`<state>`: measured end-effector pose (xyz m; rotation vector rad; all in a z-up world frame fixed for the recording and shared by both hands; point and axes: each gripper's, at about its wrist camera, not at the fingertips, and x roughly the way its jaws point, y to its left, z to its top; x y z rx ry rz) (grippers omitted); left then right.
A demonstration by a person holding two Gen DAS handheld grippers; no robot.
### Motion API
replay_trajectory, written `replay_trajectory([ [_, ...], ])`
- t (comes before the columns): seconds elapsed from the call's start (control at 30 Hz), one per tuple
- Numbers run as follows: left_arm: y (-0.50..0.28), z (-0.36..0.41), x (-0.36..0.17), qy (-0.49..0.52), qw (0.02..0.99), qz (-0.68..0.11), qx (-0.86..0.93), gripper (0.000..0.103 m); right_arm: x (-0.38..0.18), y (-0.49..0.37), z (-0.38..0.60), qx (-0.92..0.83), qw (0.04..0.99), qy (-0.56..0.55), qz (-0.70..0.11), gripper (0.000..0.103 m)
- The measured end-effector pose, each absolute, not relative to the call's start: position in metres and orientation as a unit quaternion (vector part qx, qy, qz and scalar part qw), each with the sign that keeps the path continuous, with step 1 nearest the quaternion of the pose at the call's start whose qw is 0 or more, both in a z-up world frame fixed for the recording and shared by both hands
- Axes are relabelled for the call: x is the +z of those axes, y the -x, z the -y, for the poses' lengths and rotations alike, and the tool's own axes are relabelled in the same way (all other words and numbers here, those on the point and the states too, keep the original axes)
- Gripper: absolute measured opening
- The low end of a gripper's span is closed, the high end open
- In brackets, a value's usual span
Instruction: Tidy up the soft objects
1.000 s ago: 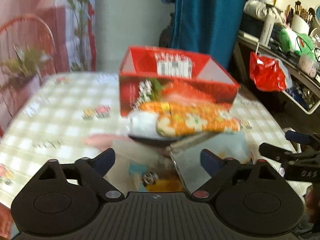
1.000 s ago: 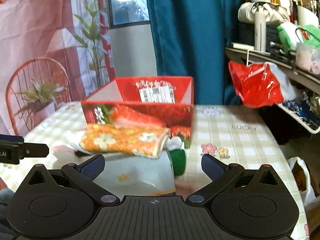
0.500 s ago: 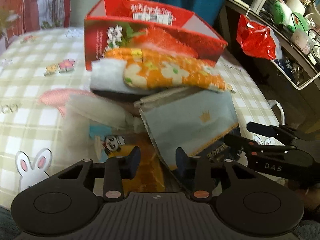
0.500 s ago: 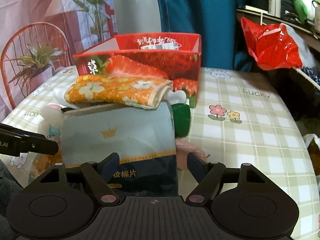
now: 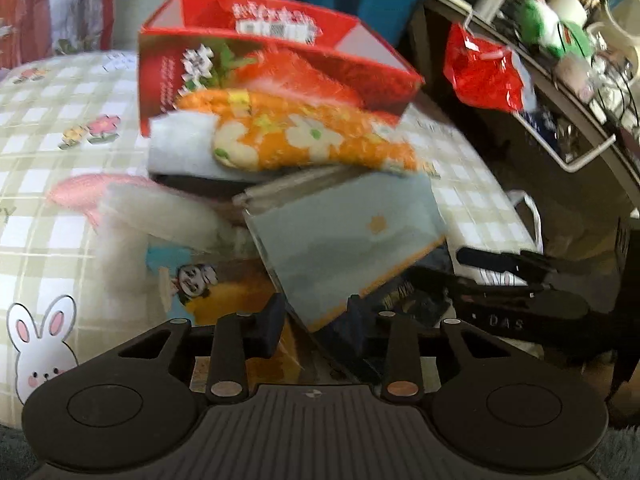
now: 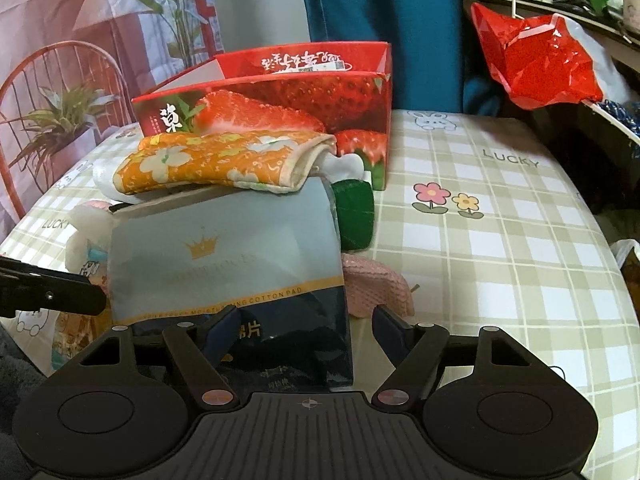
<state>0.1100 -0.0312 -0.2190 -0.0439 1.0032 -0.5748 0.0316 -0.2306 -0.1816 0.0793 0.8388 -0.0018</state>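
a pile of soft things sits on the checked tablecloth (image 6: 500, 248), in front of an open red strawberry-print box (image 6: 288, 92). on top of the pile lies a folded orange floral cloth (image 6: 224, 164), resting on a pale white bundle (image 5: 180, 148) and on the upper edge of a cotton pad pack (image 6: 228, 272), a pale blue and dark navy package with a gold crown on it. a dark green roll (image 6: 354, 216) stands just behind the pack's right side, and a pink knitted piece (image 6: 376, 284) lies on the cloth just beside its lower right corner.

the right gripper (image 6: 308, 332) sits low at the pack's near right corner. its left finger lies against the navy front of the pack; its right finger stands apart from the pack's edge with bare tablecloth showing between, so the jaws are parted and nothing is pinched.

the left gripper (image 5: 316, 322) has its jaws drawn close together around the pack's lower left corner. the picture is blurred there, but both fingers seem to press on that corner, so it appears to be gripping the pack. under that corner lies a cartoon-printed packet (image 5: 208, 284) in orange and light blue, and a white fluffy item (image 5: 160, 220) lies beyond it.

a red plastic bag (image 6: 536, 60) hangs from a cluttered shelf at the right.
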Motion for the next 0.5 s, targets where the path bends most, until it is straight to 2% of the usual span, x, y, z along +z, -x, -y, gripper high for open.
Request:
replay_trajectory([
  [0.13,-0.118,0.033,-0.231,0.036,0.826,-0.496,-0.266,0.035,-0.185,-0.034,0.231,0.003,0.909,-0.043,-0.415,0.070],
  [0.5,-0.129,0.040,-0.232,0.020,0.840,-0.483,-0.247,0.035,-0.191,-0.036,0.218,0.062,0.895,-0.055,-0.437,0.066],
])
